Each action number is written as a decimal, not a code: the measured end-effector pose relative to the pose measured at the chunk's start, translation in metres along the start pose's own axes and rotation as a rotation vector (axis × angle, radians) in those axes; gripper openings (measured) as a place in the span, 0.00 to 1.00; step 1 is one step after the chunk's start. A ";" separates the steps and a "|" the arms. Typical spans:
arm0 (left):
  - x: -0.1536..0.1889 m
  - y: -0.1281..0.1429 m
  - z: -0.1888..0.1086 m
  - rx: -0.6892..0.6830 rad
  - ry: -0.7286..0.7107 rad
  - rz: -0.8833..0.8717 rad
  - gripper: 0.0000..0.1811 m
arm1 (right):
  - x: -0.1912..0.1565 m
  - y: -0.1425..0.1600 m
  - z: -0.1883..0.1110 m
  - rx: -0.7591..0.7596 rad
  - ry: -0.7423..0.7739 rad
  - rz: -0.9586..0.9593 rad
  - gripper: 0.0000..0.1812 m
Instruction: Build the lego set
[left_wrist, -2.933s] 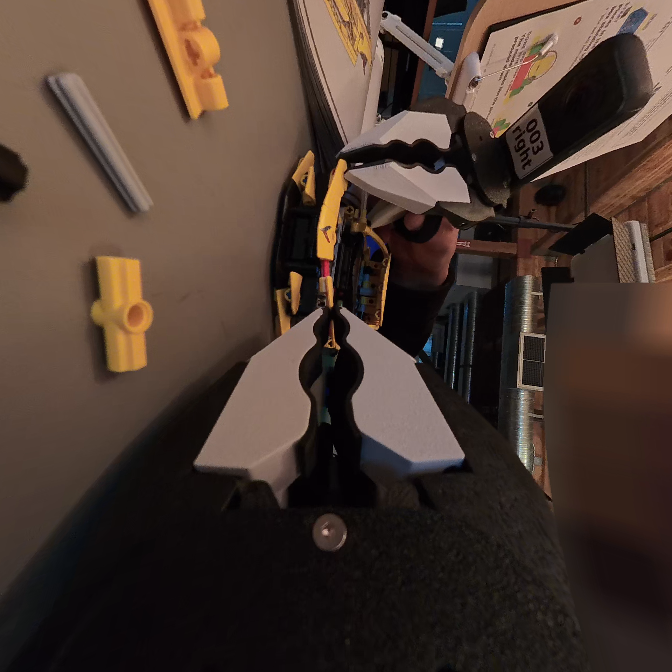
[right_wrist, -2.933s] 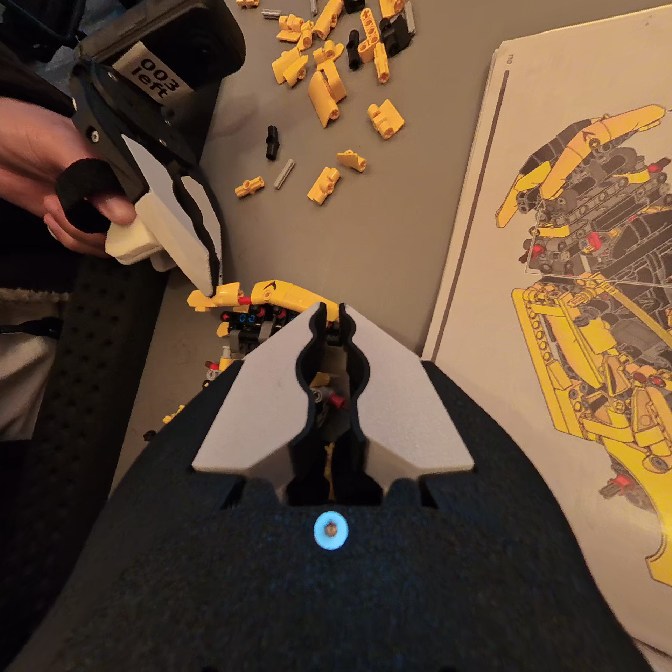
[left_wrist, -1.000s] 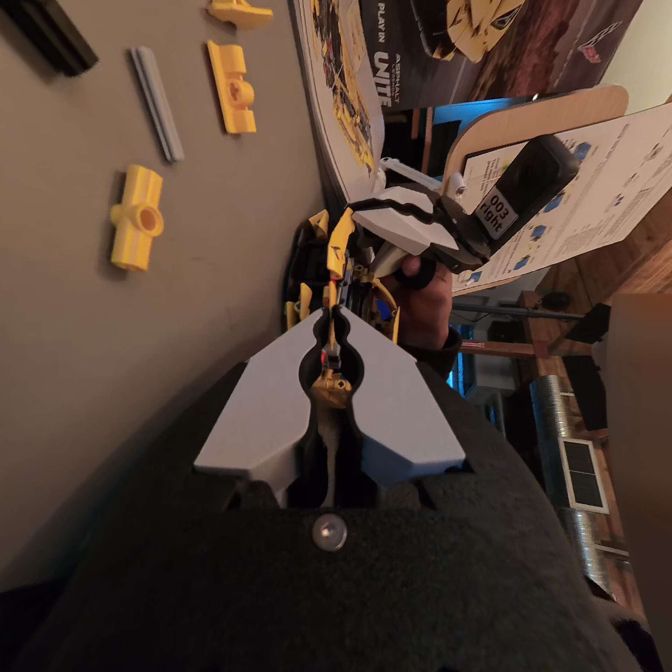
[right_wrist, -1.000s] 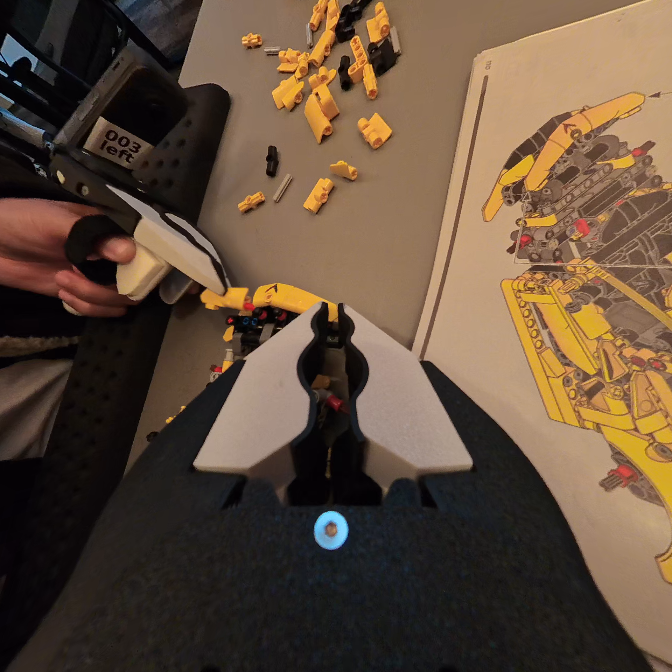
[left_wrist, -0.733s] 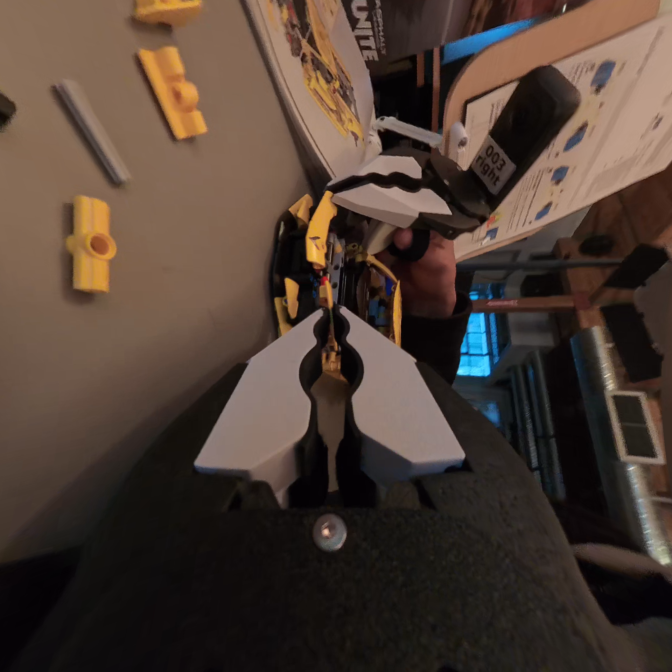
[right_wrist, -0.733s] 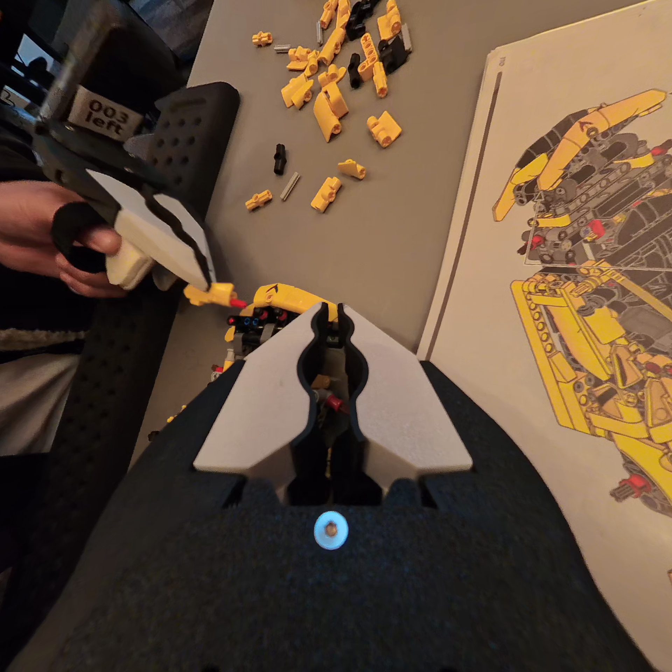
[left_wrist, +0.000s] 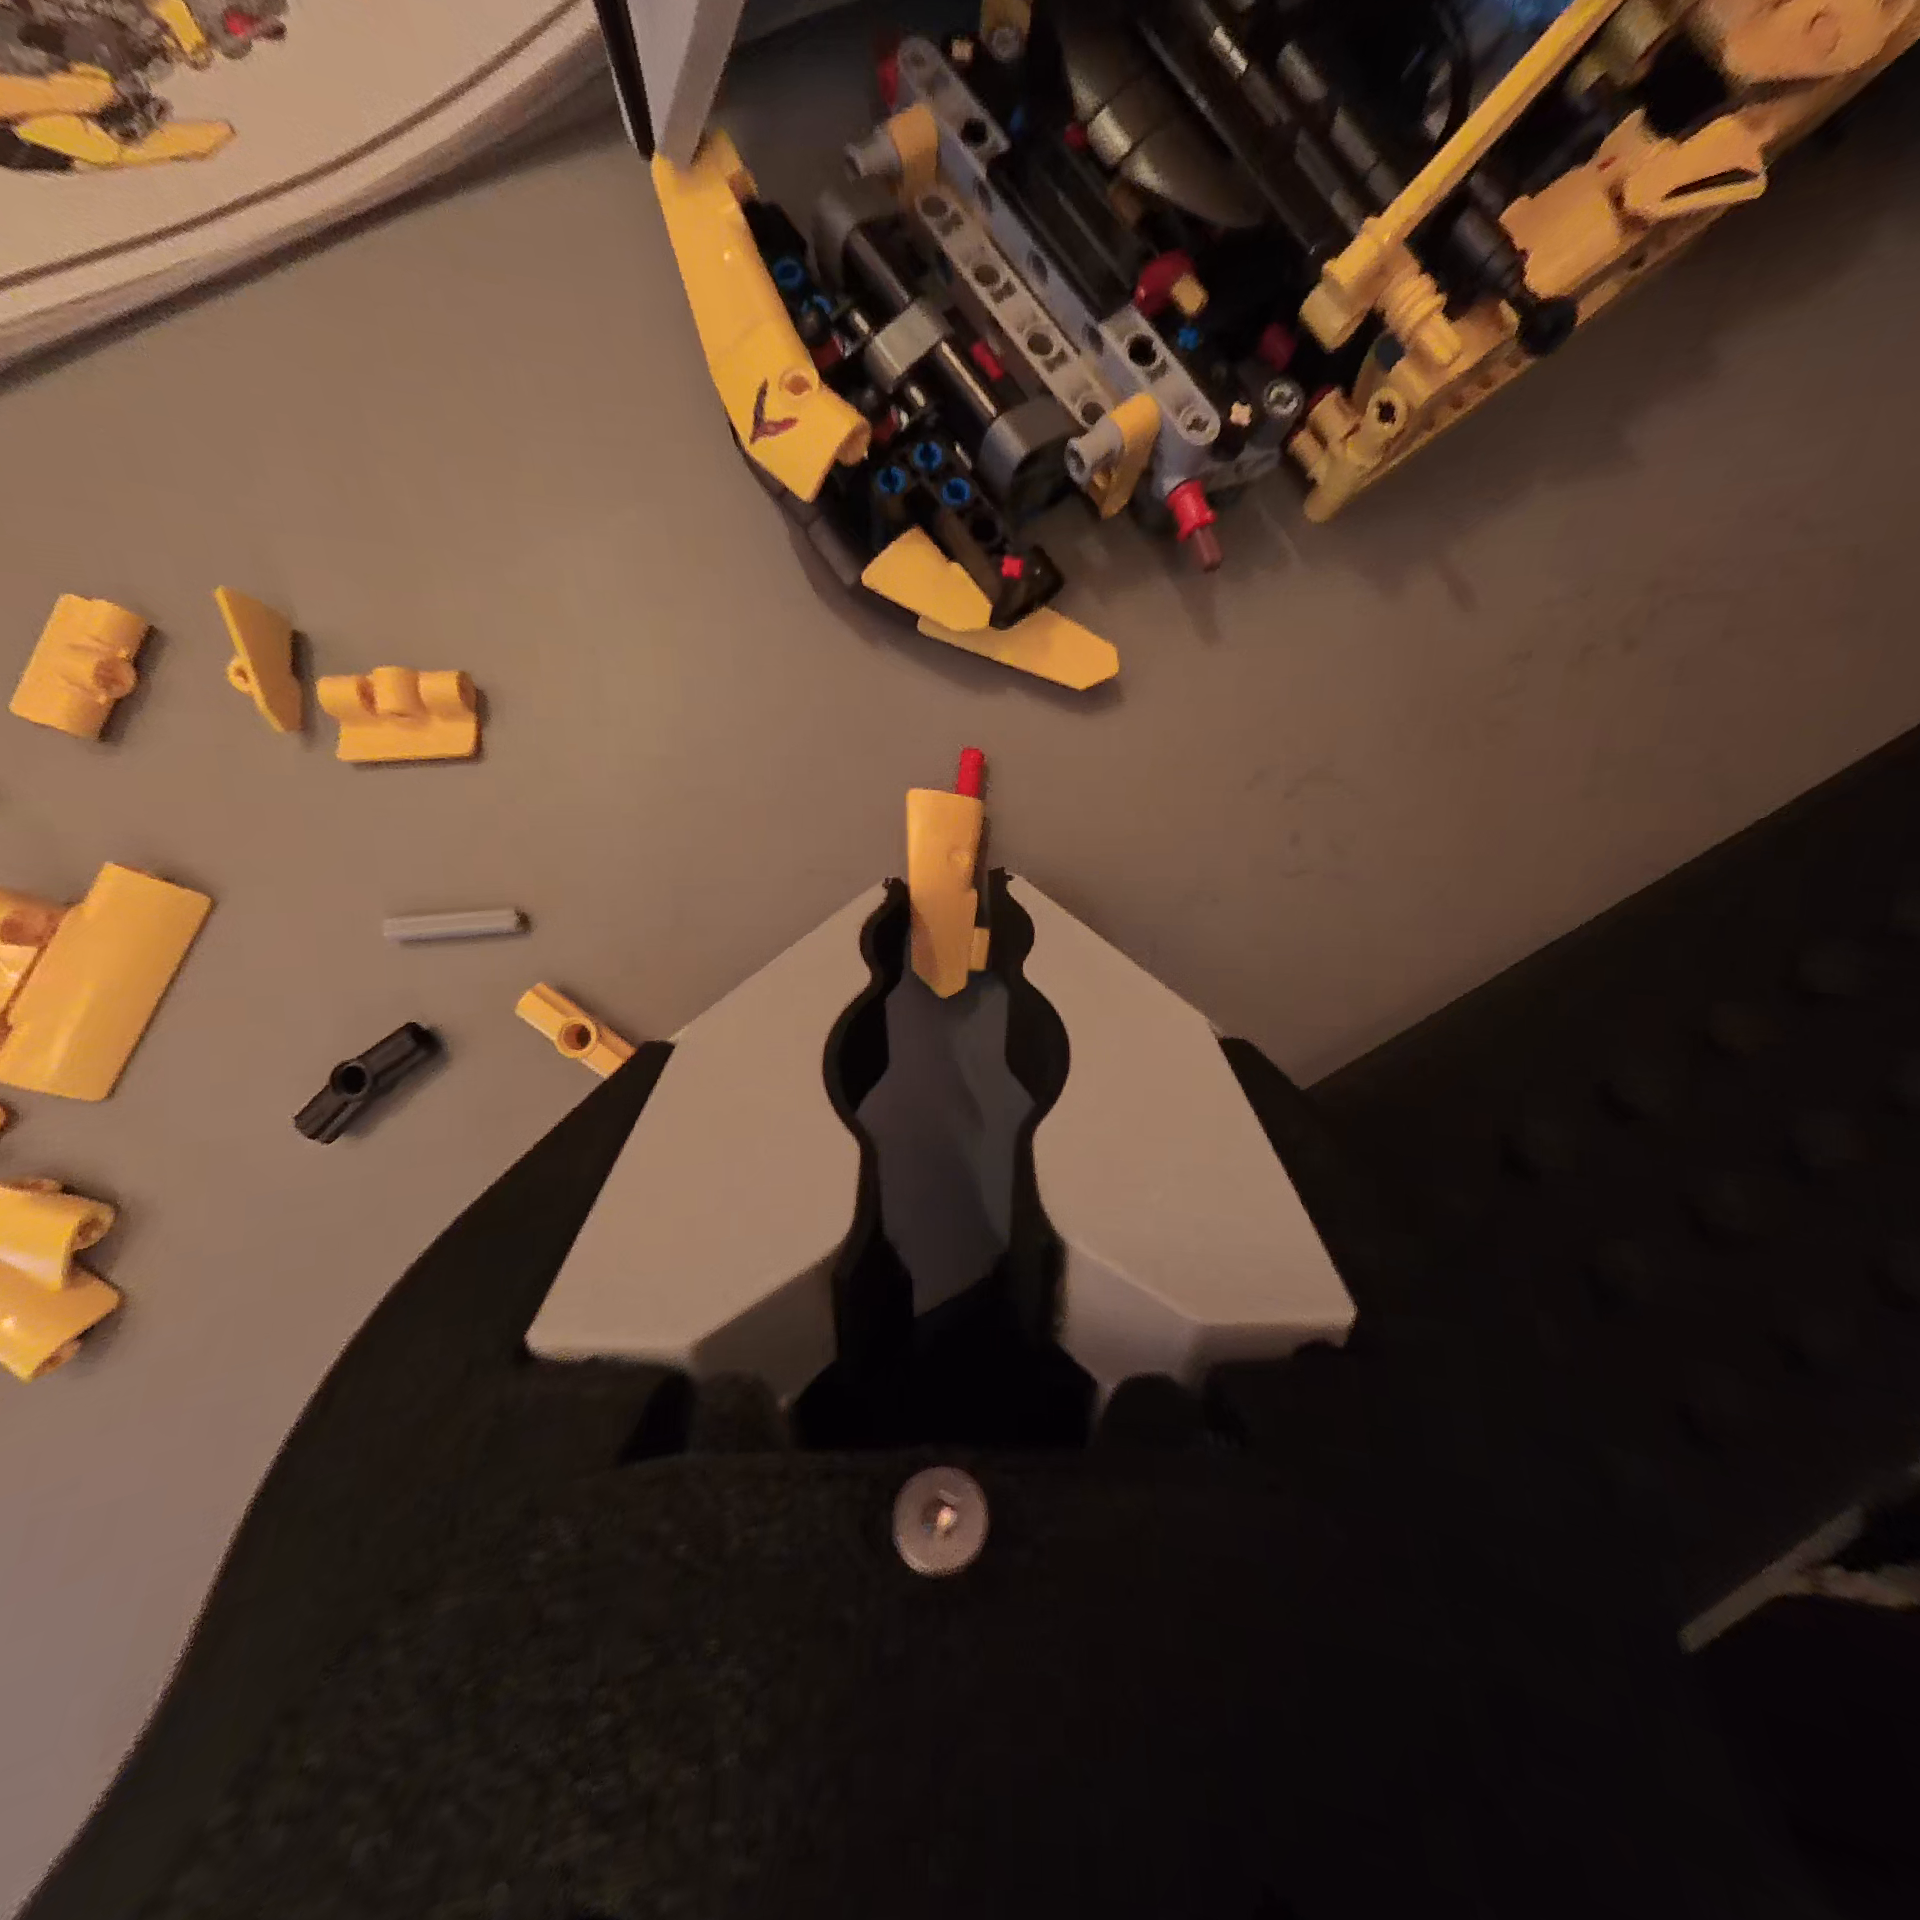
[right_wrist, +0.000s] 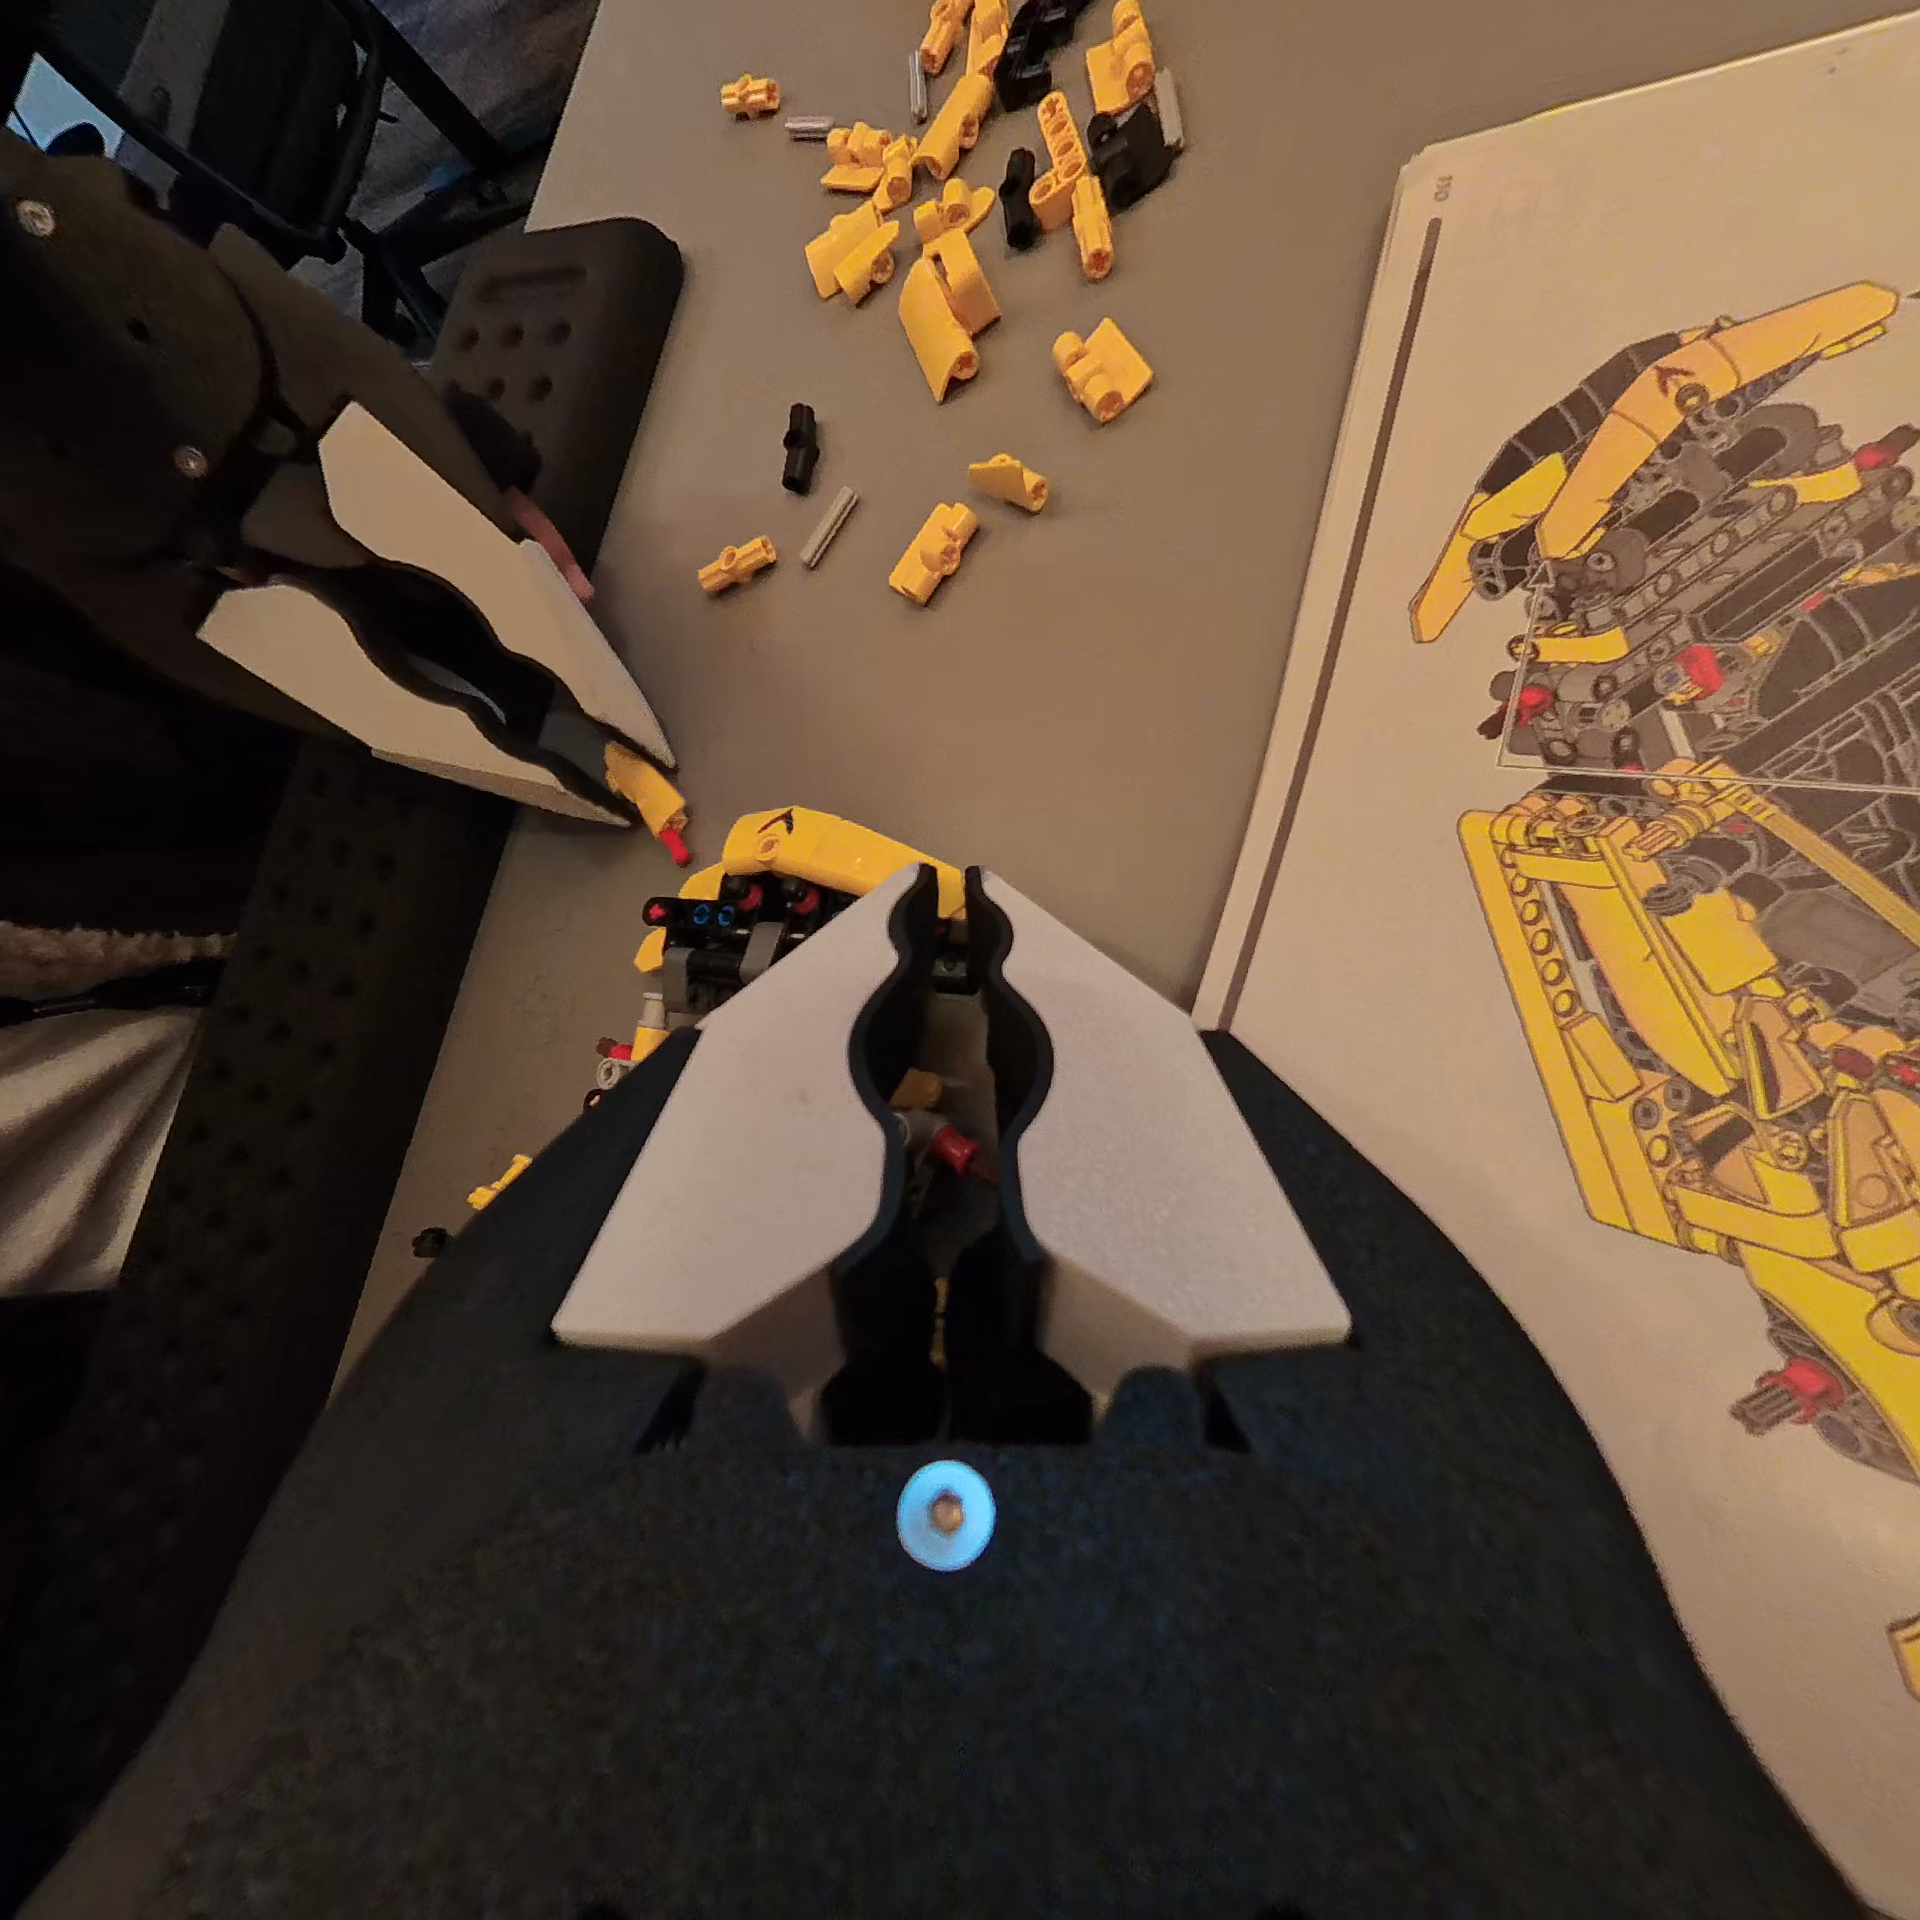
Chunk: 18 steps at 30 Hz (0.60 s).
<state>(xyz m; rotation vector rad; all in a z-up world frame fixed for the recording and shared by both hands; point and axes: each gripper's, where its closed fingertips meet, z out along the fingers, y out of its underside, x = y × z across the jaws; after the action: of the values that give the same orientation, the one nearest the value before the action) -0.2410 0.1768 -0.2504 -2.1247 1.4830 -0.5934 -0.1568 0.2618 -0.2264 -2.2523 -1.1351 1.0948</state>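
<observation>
My left gripper (left_wrist: 943, 885) is shut on a small yellow piece with a red pin (left_wrist: 943, 894). It holds the piece just above the grey table, apart from the model. The yellow and black lego car model (left_wrist: 1039, 343) lies ahead of it at the upper right. My right gripper (right_wrist: 943, 885) is shut on the model (right_wrist: 790, 847) at its curved yellow panel. In the right wrist view the left gripper (right_wrist: 634, 795) is at the left, and the yellow piece (right_wrist: 646, 792) sticks out of its tips toward the model.
Loose yellow, black and grey pieces (right_wrist: 987, 208) lie scattered on the table beyond the model, and several (left_wrist: 395, 712) show left of my left gripper. The open instruction booklet (right_wrist: 1558, 727) lies at the right. A black perforated mat (right_wrist: 343, 935) covers the table's left edge. The left gripper's tips are roughly 12 cm from the right gripper's.
My left gripper has pulled the yellow piece with the red pin off the model, turned, and backed away. My right gripper still holds the model in place.
</observation>
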 end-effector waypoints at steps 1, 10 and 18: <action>0.000 0.000 0.000 0.001 -0.005 0.002 0.08 | 0.000 0.000 0.000 0.000 -0.001 0.000 0.02; -0.008 -0.007 0.002 0.032 -0.029 -0.139 0.07 | -0.001 0.000 0.000 0.001 -0.008 0.003 0.02; 0.001 -0.043 0.002 0.221 -0.070 -0.459 0.07 | -0.001 0.000 0.001 0.000 -0.005 -0.002 0.02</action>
<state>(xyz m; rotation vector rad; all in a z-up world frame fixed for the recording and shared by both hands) -0.2077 0.1891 -0.2263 -2.2858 0.8436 -0.7916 -0.1573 0.2609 -0.2266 -2.2489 -1.1394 1.1007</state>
